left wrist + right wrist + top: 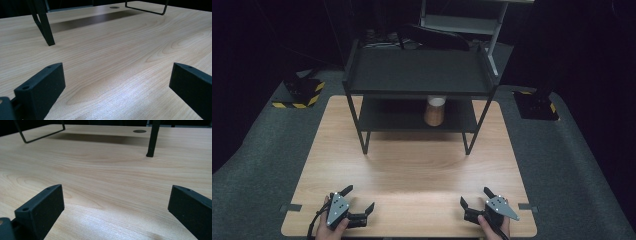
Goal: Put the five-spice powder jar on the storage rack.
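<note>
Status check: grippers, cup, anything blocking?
Left gripper and right gripper open, empty, near table edge. Brown white-lidded cup upright on lower tier of black metal shelf rack. Wooden table between: nothing blocking.

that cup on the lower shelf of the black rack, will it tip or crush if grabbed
The cup looks taller than wide and narrows toward its base, so a high push would likely tip it. It seems thin-walled, probably light, and might dent under a hard squeeze. The upper shelf hangs close above it, so it likely must slide out sideways.
</note>
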### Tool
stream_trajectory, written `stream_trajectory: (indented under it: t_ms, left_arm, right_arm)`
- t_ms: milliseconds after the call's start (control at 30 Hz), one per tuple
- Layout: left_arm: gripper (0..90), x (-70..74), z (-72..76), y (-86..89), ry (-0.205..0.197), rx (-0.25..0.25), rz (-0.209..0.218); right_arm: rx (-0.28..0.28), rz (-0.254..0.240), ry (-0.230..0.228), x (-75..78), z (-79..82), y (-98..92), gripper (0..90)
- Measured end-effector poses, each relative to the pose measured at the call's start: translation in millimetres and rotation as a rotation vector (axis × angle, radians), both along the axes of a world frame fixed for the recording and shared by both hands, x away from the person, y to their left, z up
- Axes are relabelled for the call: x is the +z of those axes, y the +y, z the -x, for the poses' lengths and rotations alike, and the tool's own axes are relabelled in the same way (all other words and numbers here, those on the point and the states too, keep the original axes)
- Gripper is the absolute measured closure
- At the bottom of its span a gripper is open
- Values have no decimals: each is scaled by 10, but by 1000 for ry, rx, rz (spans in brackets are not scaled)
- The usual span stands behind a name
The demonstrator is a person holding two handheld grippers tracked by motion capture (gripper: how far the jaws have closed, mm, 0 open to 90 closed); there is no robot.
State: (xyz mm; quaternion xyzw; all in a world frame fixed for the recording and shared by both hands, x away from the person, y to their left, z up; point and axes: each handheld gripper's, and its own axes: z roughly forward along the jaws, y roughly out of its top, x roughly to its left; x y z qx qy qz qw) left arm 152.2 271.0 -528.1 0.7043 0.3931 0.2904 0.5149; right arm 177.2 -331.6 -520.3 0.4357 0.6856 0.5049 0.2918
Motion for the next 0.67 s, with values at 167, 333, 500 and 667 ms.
stream_trajectory:
  t_ms: [167,333,500,667]
  left_arm:
    - [5,-1,-4,13,1,-6,3]
    - [5,2,-9,16,3,-9,3]
    - [5,3,-10,15,3,-9,2]
    - [5,3,-8,13,3,-8,1]
  right_arm:
    - [-8,-14,20,17,-16,-5,3]
    - [-11,-11,26,27,-22,2,3]
    - [-12,-24,29,21,-25,-12,3]
    - [-12,-30,28,15,-23,-21,3]
